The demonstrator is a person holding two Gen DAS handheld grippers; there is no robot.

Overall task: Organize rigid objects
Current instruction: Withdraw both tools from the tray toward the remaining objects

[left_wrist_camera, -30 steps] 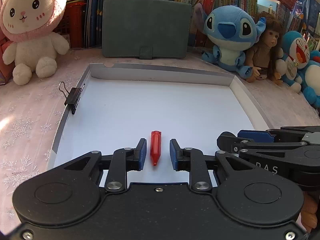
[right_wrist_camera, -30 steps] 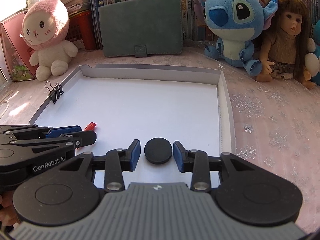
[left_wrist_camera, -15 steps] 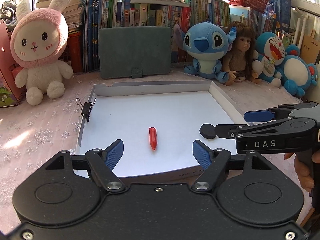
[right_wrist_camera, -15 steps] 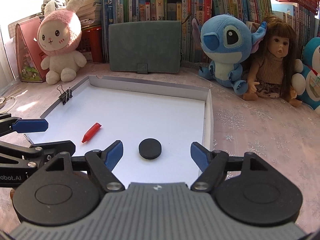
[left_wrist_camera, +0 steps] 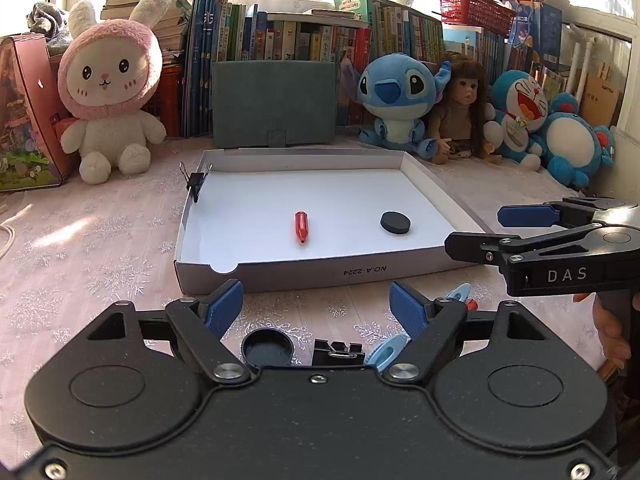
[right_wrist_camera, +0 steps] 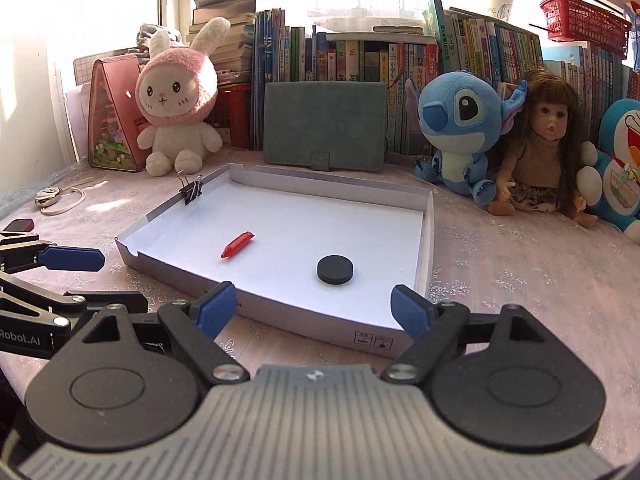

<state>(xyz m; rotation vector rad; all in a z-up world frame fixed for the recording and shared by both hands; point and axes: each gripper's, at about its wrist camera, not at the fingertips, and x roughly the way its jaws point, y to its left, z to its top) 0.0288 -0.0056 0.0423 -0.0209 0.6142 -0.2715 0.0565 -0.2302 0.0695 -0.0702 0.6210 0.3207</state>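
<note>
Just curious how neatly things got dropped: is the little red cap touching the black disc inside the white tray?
Apart. The left wrist view shows the red cap and black disc lying separately, with bare white tray floor between them.

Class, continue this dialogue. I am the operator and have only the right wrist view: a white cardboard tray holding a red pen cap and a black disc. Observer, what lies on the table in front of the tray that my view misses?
Observer: A black round cap lies outside the white cardboard tray, in front of its near wall, close to the left gripper.
Operator: Anything beside it?
Observer: A black binder clip lies just right of it, not touching.
Operator: And further right?
Observer: A light blue plastic piece lies there, partly hidden by the gripper.
</note>
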